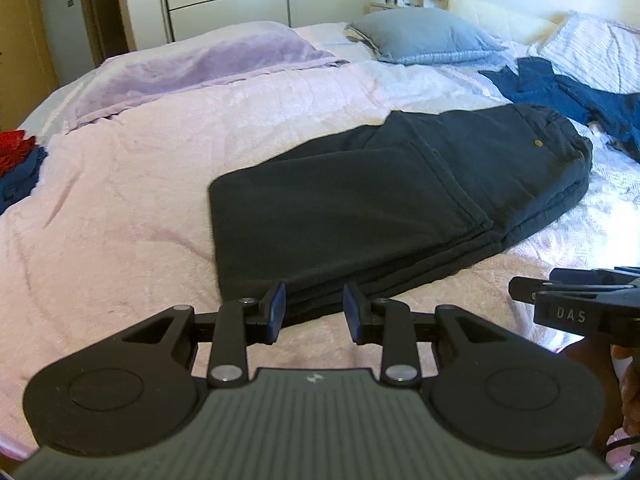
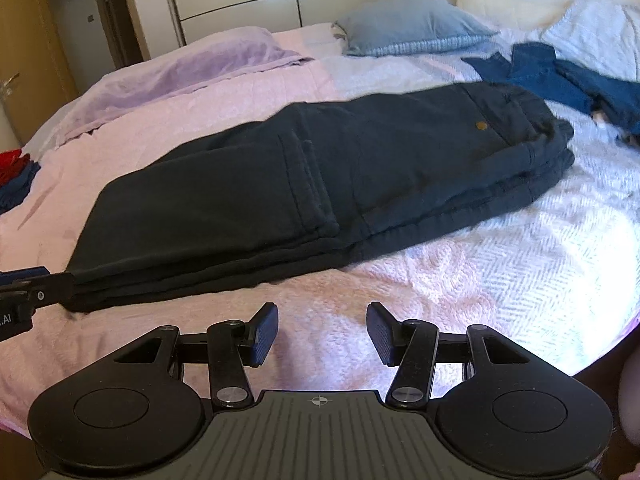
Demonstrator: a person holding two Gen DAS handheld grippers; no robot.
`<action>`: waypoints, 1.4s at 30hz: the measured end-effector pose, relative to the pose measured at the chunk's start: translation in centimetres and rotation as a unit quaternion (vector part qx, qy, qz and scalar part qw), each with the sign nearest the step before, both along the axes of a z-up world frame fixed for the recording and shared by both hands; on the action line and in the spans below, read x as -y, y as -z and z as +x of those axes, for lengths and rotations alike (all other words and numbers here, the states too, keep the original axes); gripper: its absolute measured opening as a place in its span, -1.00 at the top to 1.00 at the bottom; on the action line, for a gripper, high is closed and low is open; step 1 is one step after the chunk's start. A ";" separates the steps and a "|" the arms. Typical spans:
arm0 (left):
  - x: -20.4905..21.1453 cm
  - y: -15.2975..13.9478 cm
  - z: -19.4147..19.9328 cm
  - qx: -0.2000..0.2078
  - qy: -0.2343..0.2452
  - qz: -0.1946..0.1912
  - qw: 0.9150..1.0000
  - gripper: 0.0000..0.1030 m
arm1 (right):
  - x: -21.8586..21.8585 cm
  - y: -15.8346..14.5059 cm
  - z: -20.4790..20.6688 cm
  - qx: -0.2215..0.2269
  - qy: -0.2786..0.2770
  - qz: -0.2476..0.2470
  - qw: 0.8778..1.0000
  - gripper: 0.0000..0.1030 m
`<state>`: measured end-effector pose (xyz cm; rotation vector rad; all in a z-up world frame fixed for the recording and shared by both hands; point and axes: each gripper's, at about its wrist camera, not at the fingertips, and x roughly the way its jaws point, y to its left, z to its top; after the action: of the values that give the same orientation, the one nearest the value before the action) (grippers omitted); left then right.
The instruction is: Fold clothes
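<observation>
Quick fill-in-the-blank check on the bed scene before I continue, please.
1. The dark trousers lie ____ on the bedspread.
2. Both the left gripper and right gripper are ____.
3. The blue garment lies near the ____ pillow.

Missing: folded; open; grey
</observation>
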<state>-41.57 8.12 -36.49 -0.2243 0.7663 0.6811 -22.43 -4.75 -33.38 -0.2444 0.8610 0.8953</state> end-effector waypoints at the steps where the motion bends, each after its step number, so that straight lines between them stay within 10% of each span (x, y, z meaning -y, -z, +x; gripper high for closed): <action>1: -0.1 0.2 0.5 0.001 0.005 0.000 1.000 0.46 | 0.2 0.3 0.6 -0.009 0.005 0.004 1.000 -0.03; 8: -0.8 1.2 5.2 0.023 0.049 -0.015 0.998 0.51 | 4.5 1.7 8.6 -0.132 0.073 0.125 0.981 -0.03; 23: -1.8 5.5 15.6 0.026 0.108 -0.038 0.993 0.55 | 13.1 4.5 25.8 -0.275 0.249 0.351 0.860 -0.38; 33: -3.0 5.3 14.7 0.047 0.107 -0.075 0.990 0.55 | 10.1 3.9 26.4 -0.245 0.216 0.308 0.894 0.55; 42: -3.7 5.2 13.9 0.059 0.118 -0.099 0.986 0.55 | 10.0 4.4 25.5 -0.226 0.224 0.277 0.907 0.75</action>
<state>-27.65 11.77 -41.68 -0.3456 0.7334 0.3640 3.10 -14.73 -37.83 0.6614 0.9912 0.7295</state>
